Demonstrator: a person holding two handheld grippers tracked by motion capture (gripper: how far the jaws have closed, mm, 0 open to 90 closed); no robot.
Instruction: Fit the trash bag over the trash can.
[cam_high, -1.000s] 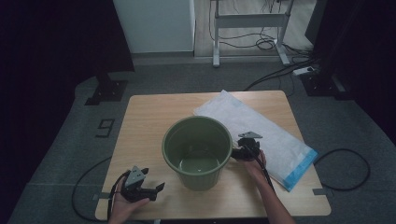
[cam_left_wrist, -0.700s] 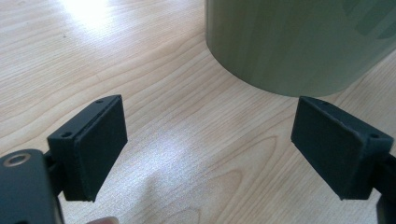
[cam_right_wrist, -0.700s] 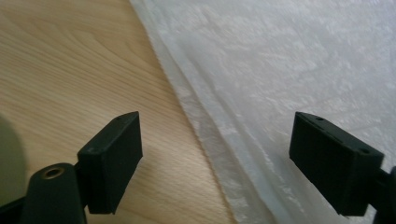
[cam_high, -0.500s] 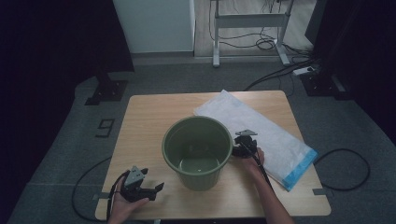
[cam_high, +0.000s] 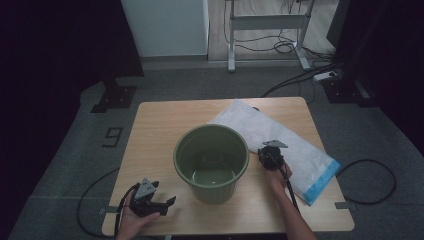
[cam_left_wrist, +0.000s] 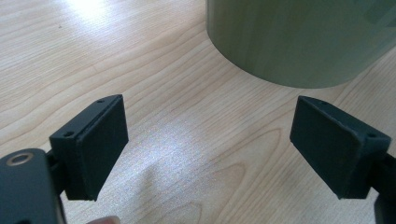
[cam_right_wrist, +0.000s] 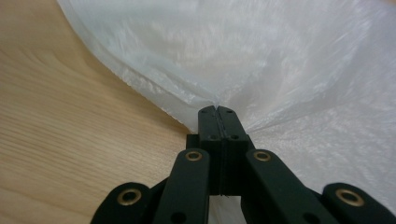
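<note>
- A mark like a "9" (cam_high: 113, 135) is seen on the grey floor left of the table; no other writing can be read.
- A light wooden table (cam_high: 155, 125) is set on grey carpet; dark curtains are hung at both sides, a white panel (cam_high: 165, 25) and a metal frame (cam_high: 267, 25) with cables are seen at the back.
- A green bucket (cam_high: 211, 162) is stood upright near the middle of the table, with nothing loose seen inside.
- A white plastic bag (cam_high: 280, 145), blue-edged at its near right end, is laid flat to the right of the bucket, reaching from behind it toward the right edge.
- The right gripper (cam_high: 270, 152) is held at the bag's left edge, just beside the bucket. Its jaws have just been closing and are pressed together on the bag's edge; in the right gripper view the film (cam_right_wrist: 261, 60) is seen puckered at the tips.
- The left gripper (cam_high: 150, 202) is held low at the near left corner, well apart from the bag. Its jaws are spread wide with only bare wood between them; the bucket wall (cam_left_wrist: 299, 37) is seen ahead of them.
- Compared with a second ago, the right gripper has been brought slightly left, closer to the bucket; bucket, bag and left gripper are unchanged.
</note>
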